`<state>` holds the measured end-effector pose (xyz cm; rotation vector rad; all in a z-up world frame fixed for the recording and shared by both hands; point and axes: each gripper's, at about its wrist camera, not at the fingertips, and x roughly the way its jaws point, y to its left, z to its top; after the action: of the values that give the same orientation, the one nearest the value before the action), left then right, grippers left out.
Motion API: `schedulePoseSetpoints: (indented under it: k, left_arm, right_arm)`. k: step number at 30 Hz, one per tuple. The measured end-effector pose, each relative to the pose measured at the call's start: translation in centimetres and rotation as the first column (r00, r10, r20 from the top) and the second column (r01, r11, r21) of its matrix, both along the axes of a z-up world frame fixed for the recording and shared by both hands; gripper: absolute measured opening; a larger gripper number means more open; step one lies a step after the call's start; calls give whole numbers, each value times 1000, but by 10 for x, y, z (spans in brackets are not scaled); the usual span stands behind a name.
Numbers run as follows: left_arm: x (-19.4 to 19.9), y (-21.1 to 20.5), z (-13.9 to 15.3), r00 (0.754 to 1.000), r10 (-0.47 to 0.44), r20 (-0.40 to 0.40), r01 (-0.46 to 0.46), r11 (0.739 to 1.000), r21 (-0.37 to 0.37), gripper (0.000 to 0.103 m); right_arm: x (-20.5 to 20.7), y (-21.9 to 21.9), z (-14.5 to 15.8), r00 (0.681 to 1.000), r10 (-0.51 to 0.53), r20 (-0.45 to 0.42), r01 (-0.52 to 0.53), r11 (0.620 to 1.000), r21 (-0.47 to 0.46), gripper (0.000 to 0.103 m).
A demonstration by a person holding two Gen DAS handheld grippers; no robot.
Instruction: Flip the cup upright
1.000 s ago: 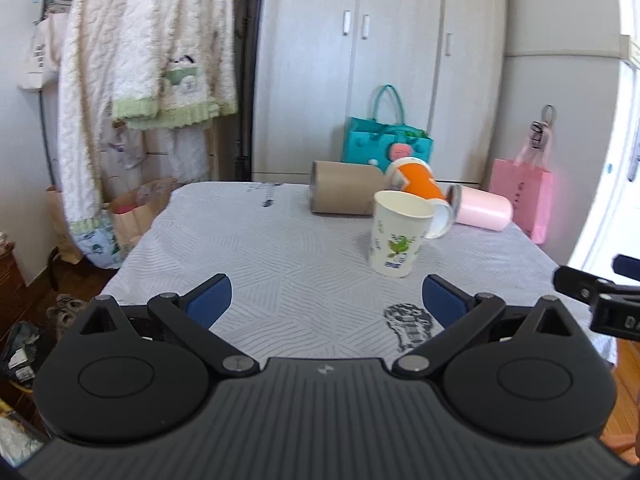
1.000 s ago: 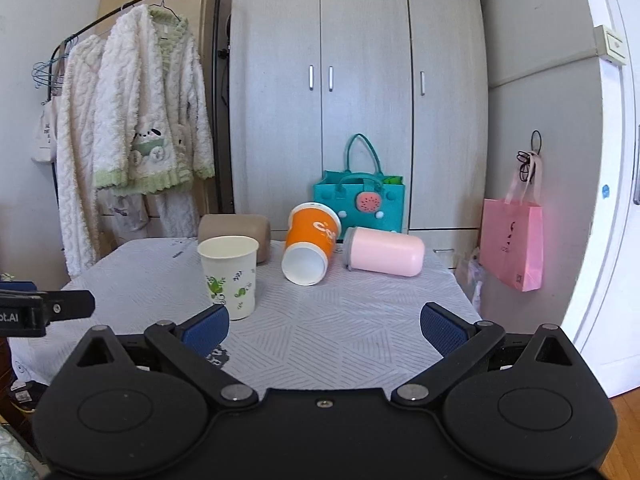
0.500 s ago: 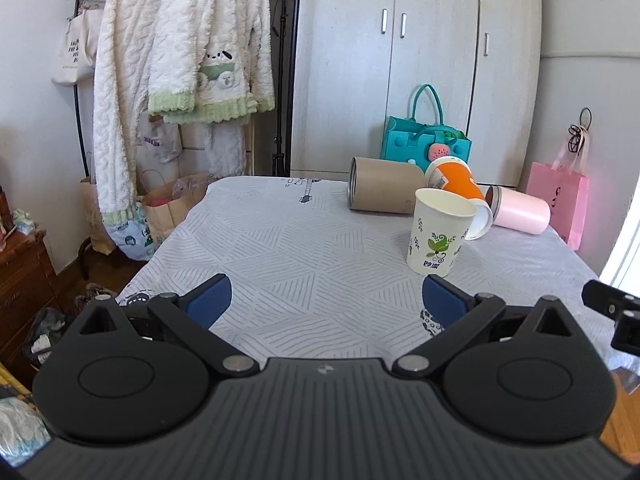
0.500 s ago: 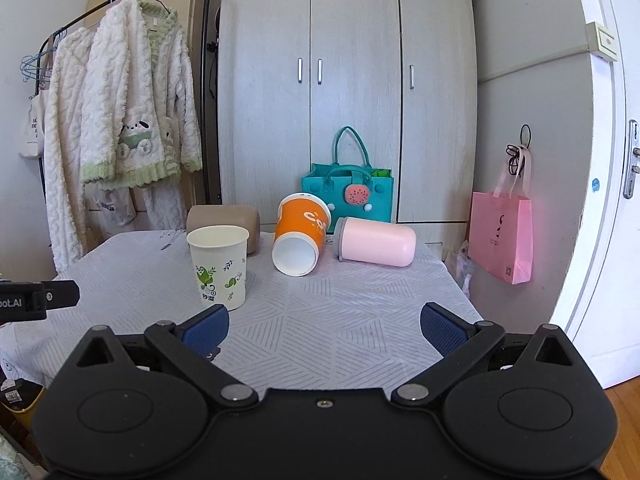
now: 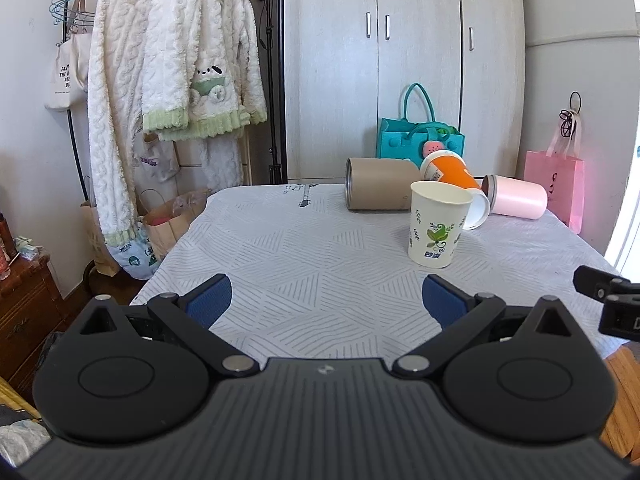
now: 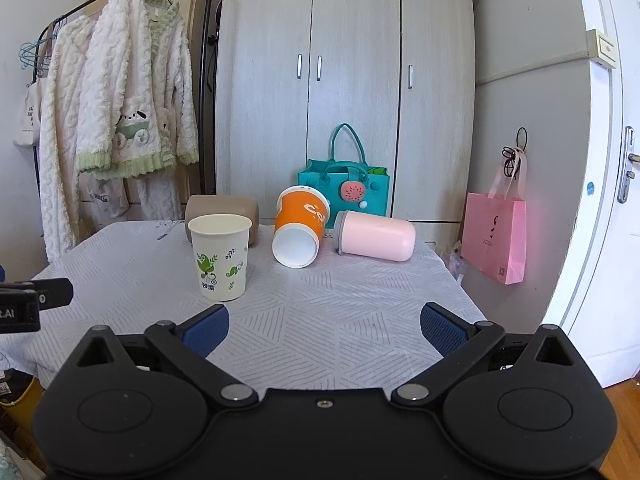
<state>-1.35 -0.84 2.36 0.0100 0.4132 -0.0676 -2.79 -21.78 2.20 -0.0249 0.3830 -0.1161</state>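
Note:
A white paper cup with green leaves [image 5: 437,226] [image 6: 221,256] stands upright on the table. Behind it an orange cup [image 5: 458,186] [image 6: 300,226] lies tipped with its mouth toward me. A pink tumbler [image 5: 516,197] [image 6: 374,235] and a brown tumbler [image 5: 378,189] [image 6: 224,210] lie on their sides. My left gripper [image 5: 326,300] is open and empty, low over the near table edge. My right gripper [image 6: 324,326] is open and empty, in front of the cups.
The table [image 5: 312,256] has a grey patterned cloth. A teal bag [image 6: 344,188] sits behind the cups by the wardrobe. A pink bag [image 6: 496,236] hangs at the right. Robes on a rack [image 5: 168,80] hang at the left. A wooden cabinet [image 5: 24,300] stands lower left.
Both grippers have pulled back from the table and risen a little; the cups look farther away. The left view has swung to the left. No cup has moved.

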Motion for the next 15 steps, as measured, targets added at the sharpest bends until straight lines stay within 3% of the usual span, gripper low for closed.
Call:
schedulePoseSetpoints:
  k: [9,15]
  left_arm:
    - [-4,-1,1,1000,-6,9,6,1000,5,103]
    - [0,2,0,999,-21,-39,20,1000,-16,103]
  right_arm:
    - [-1,3,-1,1000,1,-1,-1,1000,1,103]
    - [-3,7,-2,1000,6,-2,-6,1000,-20,103]
